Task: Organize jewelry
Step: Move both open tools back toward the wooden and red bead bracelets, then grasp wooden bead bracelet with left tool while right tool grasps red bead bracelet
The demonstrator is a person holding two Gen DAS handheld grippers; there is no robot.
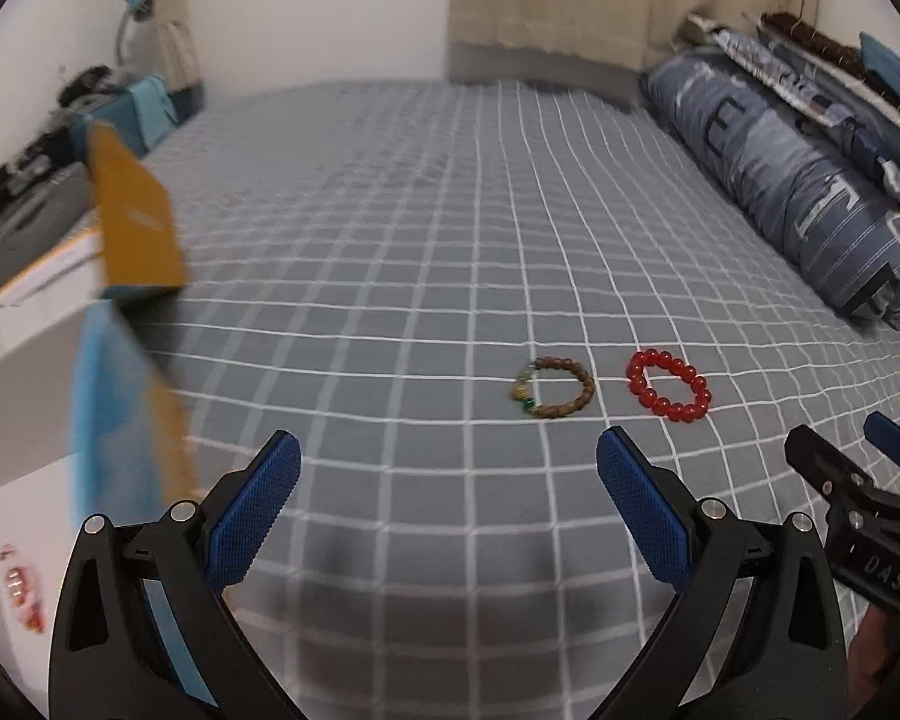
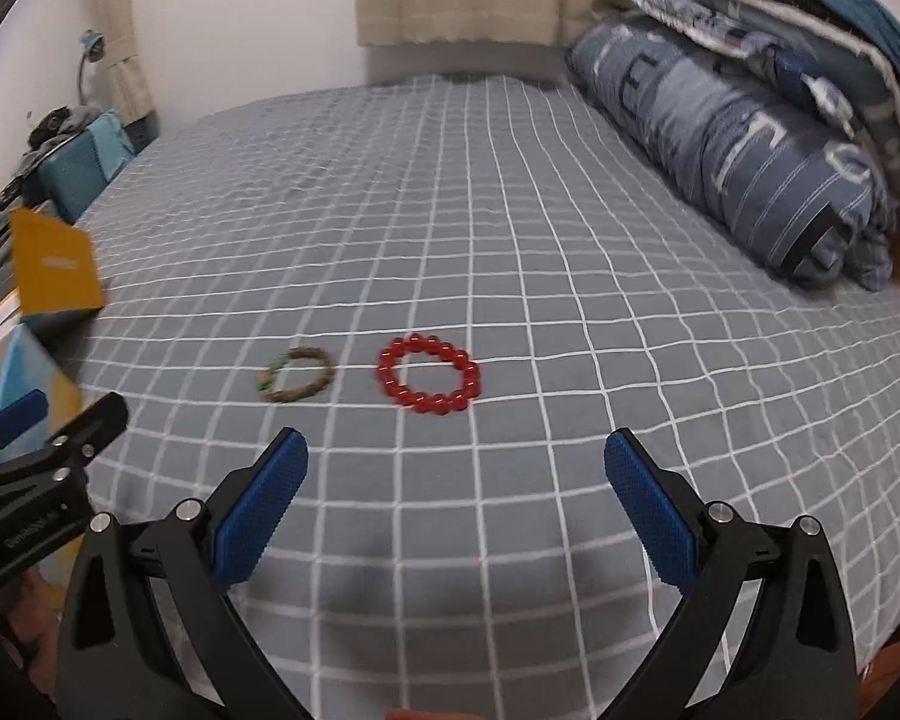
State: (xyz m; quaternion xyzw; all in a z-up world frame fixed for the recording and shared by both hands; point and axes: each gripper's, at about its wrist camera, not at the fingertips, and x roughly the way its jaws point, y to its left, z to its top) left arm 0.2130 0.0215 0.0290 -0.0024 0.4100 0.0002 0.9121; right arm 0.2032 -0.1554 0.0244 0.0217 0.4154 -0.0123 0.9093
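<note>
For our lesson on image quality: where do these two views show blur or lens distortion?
Left wrist view: the yellow box at the left edge is smeared, the bracelets fairly sharp. Right wrist view: the brown bracelet and red bracelet are softly blurred. Both views: the bedsheet grid lines bow outward, and dark corners show the fisheye rim.

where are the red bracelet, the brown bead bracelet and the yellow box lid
red bracelet (image 2: 428, 375), right wrist view, on its far bead arc
brown bead bracelet (image 1: 582, 377), left wrist view, on its right-hand beads
yellow box lid (image 1: 135, 222), left wrist view, on its flat face
</note>
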